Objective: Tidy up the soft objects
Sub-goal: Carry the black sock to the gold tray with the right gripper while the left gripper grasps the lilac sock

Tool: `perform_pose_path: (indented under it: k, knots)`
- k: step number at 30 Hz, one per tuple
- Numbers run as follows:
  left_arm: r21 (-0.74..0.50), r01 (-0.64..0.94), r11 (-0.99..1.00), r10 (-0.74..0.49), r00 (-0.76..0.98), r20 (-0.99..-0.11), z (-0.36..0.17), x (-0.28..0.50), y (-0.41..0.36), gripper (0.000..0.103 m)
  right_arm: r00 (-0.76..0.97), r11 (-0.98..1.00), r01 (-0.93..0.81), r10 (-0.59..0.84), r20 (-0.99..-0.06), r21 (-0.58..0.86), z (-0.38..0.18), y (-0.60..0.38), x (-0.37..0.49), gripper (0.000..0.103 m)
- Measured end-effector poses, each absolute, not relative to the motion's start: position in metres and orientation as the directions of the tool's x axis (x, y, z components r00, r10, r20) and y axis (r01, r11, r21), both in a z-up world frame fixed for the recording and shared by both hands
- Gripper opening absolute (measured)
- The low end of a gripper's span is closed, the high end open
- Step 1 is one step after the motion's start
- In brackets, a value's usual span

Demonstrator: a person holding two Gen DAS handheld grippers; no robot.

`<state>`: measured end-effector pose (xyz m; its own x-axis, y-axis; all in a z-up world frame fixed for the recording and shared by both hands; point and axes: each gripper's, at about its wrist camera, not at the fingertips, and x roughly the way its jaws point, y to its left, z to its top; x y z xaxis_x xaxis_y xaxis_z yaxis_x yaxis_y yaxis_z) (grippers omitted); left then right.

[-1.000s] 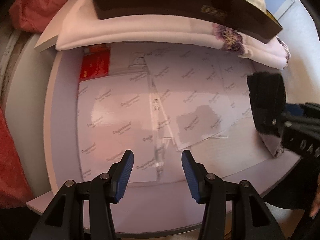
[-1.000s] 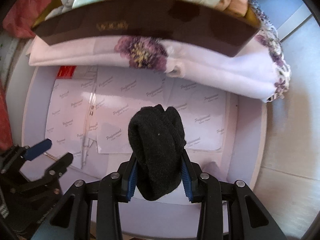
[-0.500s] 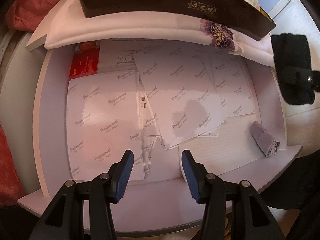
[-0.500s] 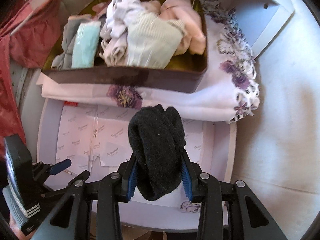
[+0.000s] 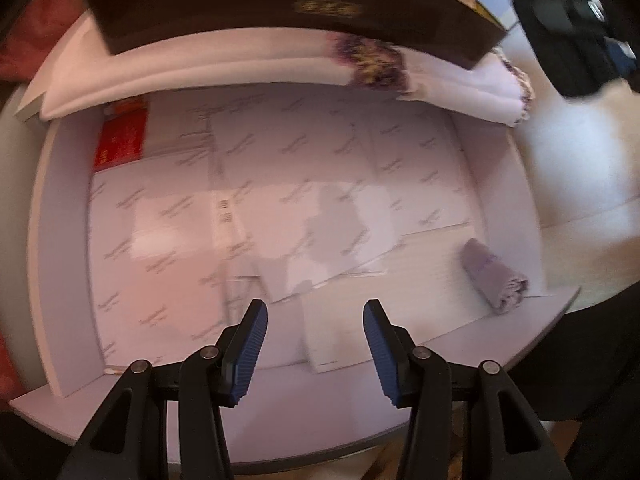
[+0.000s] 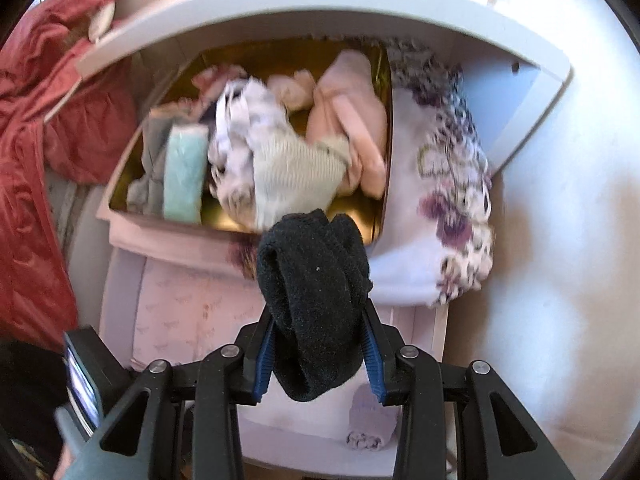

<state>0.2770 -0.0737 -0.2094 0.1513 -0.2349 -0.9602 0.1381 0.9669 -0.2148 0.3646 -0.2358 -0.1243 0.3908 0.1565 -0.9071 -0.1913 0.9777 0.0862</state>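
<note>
My right gripper (image 6: 318, 354) is shut on a rolled black sock (image 6: 314, 296), held in the air in front of the dark gold-lined box (image 6: 378, 216); the black sock (image 5: 560, 36) also shows at the top right of the left wrist view. The box holds several soft items: pink, cream, mint and grey pieces. A small rolled lilac cloth (image 5: 494, 280) lies at the right front corner of the open white drawer (image 5: 64, 240). My left gripper (image 5: 314, 350) hangs open over the drawer's front, with nothing between its fingers.
Glossy printed paper sheets (image 5: 280, 200) and a red card (image 5: 120, 140) cover the drawer floor. A folded white floral cloth (image 6: 444, 200) lies under the box. Red fabric (image 6: 32, 160) hangs at the left. A white shelf board (image 6: 280, 4) runs above the box.
My right gripper has risen with the black sock from low over the drawer to the box's height. My left gripper shifted a little; the lilac roll came into view.
</note>
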Motion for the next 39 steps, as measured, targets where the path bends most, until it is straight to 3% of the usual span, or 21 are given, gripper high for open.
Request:
perform_pose_path:
  k: [7, 15, 26, 33, 39]
  knots:
    - [-0.259, 0.151, 0.954, -0.281, 0.150, -0.948, -0.206, 0.281, -0.096, 0.050, 0.425, 0.970, -0.219, 0.190, -0.885, 0.103, -0.104, -0.225, 0.394, 0.038]
    - [-0.208, 0.106, 0.972, -0.223, 0.163, -0.961, -0.210, 0.286, -0.101, 0.053, 0.465, 0.975, -0.179, 0.202, -0.862, 0.132, -0.099, -0.217, 0.421, 0.039]
    - [-0.269, 0.059, 0.961, -0.273, 0.055, -0.961, -0.224, 0.296, -0.134, 0.054, 0.488, 0.978, -0.174, 0.187, -0.853, 0.114, -0.104, -0.202, 0.464, 0.039]
    - [-0.338, 0.031, 0.941, -0.337, -0.022, -0.941, -0.231, 0.308, -0.166, 0.067, 0.449, 0.981, -0.175, 0.159, -0.879, 0.088, -0.120, -0.196, 0.492, 0.037]
    - [-0.384, 0.003, 0.923, -0.382, -0.107, -0.918, -0.246, 0.316, -0.195, 0.067, 0.439, 0.978, -0.192, 0.166, -0.883, 0.088, -0.130, -0.197, 0.498, 0.037]
